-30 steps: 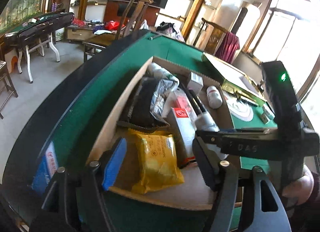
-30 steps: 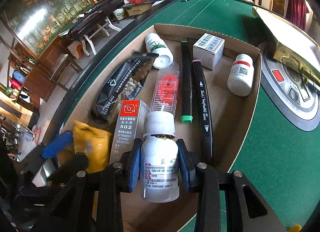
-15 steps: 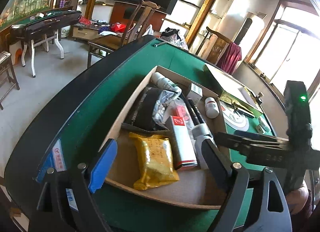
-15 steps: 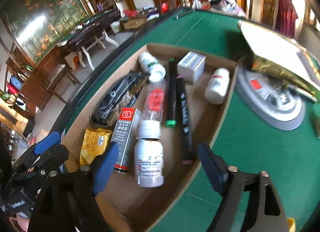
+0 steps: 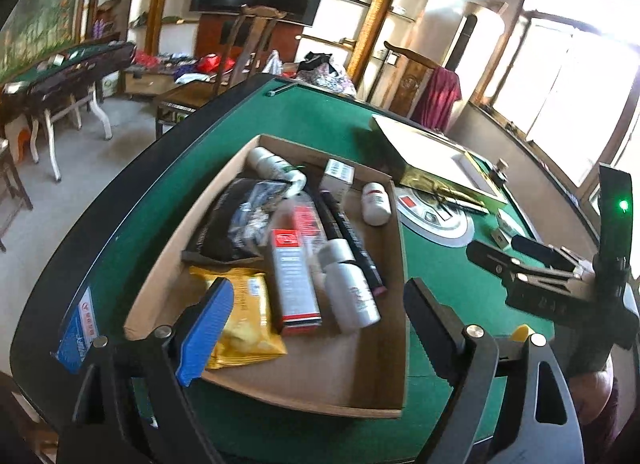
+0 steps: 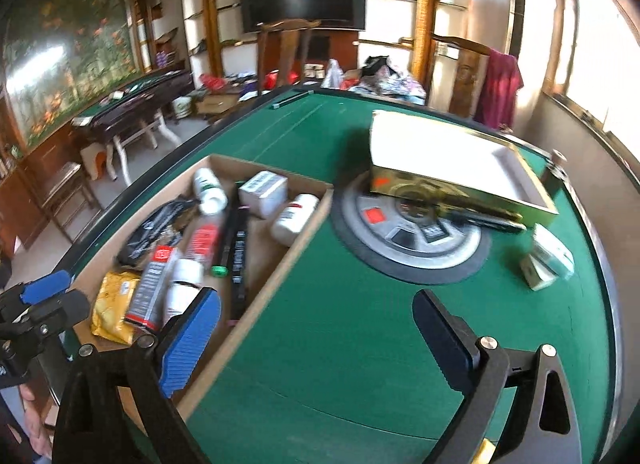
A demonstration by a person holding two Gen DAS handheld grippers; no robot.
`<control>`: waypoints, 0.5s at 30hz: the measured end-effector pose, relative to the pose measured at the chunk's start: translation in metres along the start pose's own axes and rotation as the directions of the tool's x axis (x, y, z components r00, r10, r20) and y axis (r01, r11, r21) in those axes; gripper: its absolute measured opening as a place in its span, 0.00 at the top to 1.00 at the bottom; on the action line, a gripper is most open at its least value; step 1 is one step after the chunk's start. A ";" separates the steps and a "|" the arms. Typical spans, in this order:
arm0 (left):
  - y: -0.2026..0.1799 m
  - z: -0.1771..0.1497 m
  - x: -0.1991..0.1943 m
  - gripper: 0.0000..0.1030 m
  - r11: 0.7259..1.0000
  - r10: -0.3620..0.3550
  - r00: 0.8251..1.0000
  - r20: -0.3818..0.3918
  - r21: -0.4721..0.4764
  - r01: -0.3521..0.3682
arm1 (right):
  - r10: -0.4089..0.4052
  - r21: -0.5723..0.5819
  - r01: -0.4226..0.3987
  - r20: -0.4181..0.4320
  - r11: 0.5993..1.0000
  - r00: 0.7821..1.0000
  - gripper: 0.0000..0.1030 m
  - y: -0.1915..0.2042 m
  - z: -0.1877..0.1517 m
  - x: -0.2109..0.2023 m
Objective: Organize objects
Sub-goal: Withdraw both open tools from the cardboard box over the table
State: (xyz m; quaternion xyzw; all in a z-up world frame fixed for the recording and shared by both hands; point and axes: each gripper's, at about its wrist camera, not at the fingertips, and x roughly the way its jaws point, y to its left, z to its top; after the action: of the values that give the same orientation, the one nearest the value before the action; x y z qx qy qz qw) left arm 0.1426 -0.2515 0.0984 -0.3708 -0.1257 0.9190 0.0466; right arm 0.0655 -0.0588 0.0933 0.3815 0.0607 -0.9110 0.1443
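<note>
The white bottle (image 5: pixel 350 292) lies on its side in the cardboard box (image 5: pixel 384 344), ahead of and between the left gripper's (image 5: pixel 316 328) fingers, nearer the black one, touching neither. Just beside it toward the blue-padded finger (image 5: pixel 206 328) sit the red-and-grey carton (image 5: pixel 294 276) and the yellow packet (image 5: pixel 244 320), whose near corner that pad overlaps in view. The left fingers stand wide apart and hold nothing.

From the right wrist view, the same bottle (image 6: pixel 182 288) lies just beyond the tip of the blue finger pad (image 6: pixel 192 340) (partly hidden behind it), outside the gap. The right gripper (image 6: pixel 316 340) is spread wide and empty, its fingers over the green surface (image 6: pixel 340 324) beside the box wall, the black finger (image 6: pixel 448 340) well clear of the box
</note>
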 end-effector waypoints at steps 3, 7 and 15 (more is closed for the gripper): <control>-0.017 0.001 0.000 0.16 0.999 -0.002 1.000 -0.005 0.039 0.002 | -0.027 0.030 0.026 0.014 0.999 1.000 0.04 -0.018 -0.004 -0.006; -0.042 0.001 0.006 0.16 0.996 -0.004 1.000 -0.027 0.086 0.007 | -0.033 0.060 0.032 0.025 0.998 0.999 0.04 -0.039 -0.008 -0.012; -0.085 -0.001 0.020 0.16 0.987 -0.039 0.997 -0.071 0.152 0.050 | -0.101 0.065 0.097 0.059 0.993 0.993 0.02 -0.075 -0.016 -0.024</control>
State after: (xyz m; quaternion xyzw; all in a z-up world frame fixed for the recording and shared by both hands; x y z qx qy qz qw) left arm 0.1283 -0.1659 0.1067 -0.3941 -0.0610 0.9116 0.0997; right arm 0.0692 0.0215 0.0997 0.3536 0.0467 -0.9300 0.0888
